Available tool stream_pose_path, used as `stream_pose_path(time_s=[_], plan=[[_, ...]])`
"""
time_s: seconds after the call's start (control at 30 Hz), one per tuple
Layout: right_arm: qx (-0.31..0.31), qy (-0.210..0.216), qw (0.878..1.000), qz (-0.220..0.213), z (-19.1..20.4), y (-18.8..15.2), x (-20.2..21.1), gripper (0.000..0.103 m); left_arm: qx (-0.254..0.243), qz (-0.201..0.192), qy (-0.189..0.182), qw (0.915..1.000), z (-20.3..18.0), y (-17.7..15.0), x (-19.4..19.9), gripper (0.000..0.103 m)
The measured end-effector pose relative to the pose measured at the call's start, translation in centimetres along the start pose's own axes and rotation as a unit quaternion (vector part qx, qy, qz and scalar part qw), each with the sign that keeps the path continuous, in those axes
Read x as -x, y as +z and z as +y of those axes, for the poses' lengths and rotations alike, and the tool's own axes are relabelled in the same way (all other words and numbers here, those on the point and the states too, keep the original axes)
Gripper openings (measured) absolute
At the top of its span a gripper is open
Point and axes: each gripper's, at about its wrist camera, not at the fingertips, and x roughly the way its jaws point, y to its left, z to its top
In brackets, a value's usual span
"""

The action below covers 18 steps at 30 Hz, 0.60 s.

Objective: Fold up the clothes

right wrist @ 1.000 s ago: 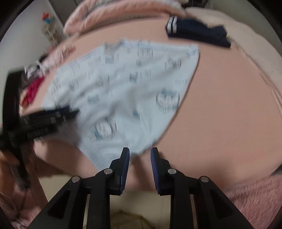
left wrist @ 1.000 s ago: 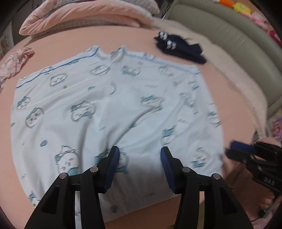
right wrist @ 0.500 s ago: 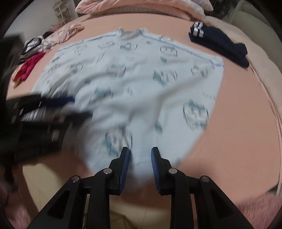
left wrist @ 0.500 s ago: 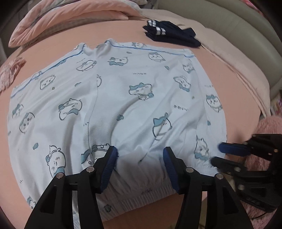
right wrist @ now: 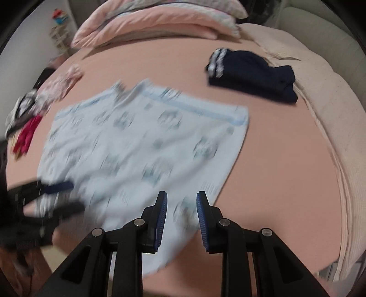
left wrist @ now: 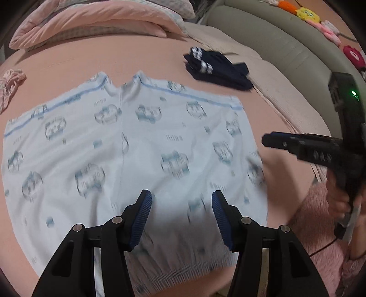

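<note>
Pale blue shorts (left wrist: 137, 148) with a cartoon print lie spread flat on the pink bed sheet (left wrist: 137, 57), waistband nearest me. My left gripper (left wrist: 181, 196) hovers open over the waistband area with nothing between its fingers. It also shows blurred at the left of the right wrist view (right wrist: 66, 196). My right gripper (right wrist: 181, 194) stands open with a narrow gap above the shorts' (right wrist: 148, 141) near right corner, holding nothing. In the left wrist view the right gripper (left wrist: 274, 140) hangs beside the shorts' right edge, held by a hand (left wrist: 343, 203).
A folded navy garment (left wrist: 217, 68) with white stripes lies beyond the shorts, at far right. A pink quilt (left wrist: 103, 20) is piled at the bed's head. Small pink (right wrist: 64, 82) and red (right wrist: 27, 134) clothes lie at the left edge. A beige blanket (right wrist: 320, 114) lines the right side.
Both grippers have drawn back from the shorts. The right gripper moved from the hem corner out to the right and higher. The left jaws stand a little wider. The shorts lie still.
</note>
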Motion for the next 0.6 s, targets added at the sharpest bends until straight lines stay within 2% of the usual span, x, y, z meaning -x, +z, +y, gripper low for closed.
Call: stream_pose_path(time_s=[0.1, 0.27, 0.37, 0.47, 0.5, 0.57, 0.6], plan=[[-0.034, 0.0, 0.999, 0.006, -2.0, 3.3, -1.8, 0.026, 0.005, -0.012, 0.007, 0.9999, 0.9, 2.9, -1.0, 0.052], [-0.057, 0.004, 0.998, 0.015, -3.7, 7.2, -5.6, 0.026, 0.015, -0.028, 0.045, 0.9985, 3.3, 8.3, -3.2, 0.052], [-0.055, 0.016, 0.998, 0.007, -4.3, 7.9, -7.1, 0.026, 0.02, -0.039, 0.06, 0.9972, 4.9, 12.0, -4.8, 0.052], [-0.074, 0.027, 0.997, 0.014, -5.6, 7.3, -8.1, 0.026, -0.026, -0.016, 0.086, 0.9958, 4.5, 14.7, -7.8, 0.05], [-0.081, 0.032, 0.996, 0.019, -6.0, 7.0, -8.5, 0.026, -0.048, -0.011, 0.096, 0.9942, 4.1, 15.3, -8.8, 0.048], [-0.09, 0.038, 0.995, 0.029, -6.8, 6.5, -8.9, 0.026, -0.066, 0.01, 0.104, 0.9924, 3.9, 16.1, -10.7, 0.027], [-0.081, 0.032, 0.996, 0.03, -6.9, 6.3, -8.9, 0.026, -0.07, 0.023, 0.104, 0.9919, 4.0, 16.5, -11.7, 0.027]])
